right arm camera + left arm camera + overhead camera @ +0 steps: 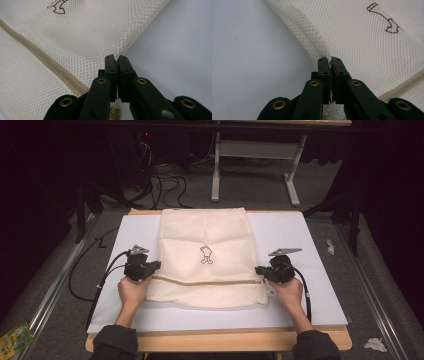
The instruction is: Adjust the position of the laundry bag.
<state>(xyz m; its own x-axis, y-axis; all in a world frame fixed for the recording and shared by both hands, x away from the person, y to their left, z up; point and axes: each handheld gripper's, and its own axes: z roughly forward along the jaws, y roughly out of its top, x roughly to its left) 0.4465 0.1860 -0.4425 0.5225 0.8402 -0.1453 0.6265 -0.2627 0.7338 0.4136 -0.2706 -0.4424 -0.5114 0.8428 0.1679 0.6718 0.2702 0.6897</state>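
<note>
Now left hand-held gripper (156, 265) pinching mesh bag (207, 240) left edge, right hand-held gripper (259, 270) pinching right edge; bare white mat (310, 270) outside both

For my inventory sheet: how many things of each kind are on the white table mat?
Cream mesh laundry bag: 1
Black claws, left claw and right claw, each shut on a side edge of the bag: 2
Total: 3

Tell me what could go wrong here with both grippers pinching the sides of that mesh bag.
The left gripper and right gripper each clamp only a thin bit of the mesh bag edge, so it may slip out. Uneven pulling could skew the bag on the white mat or strain the netting near the zip.
</note>
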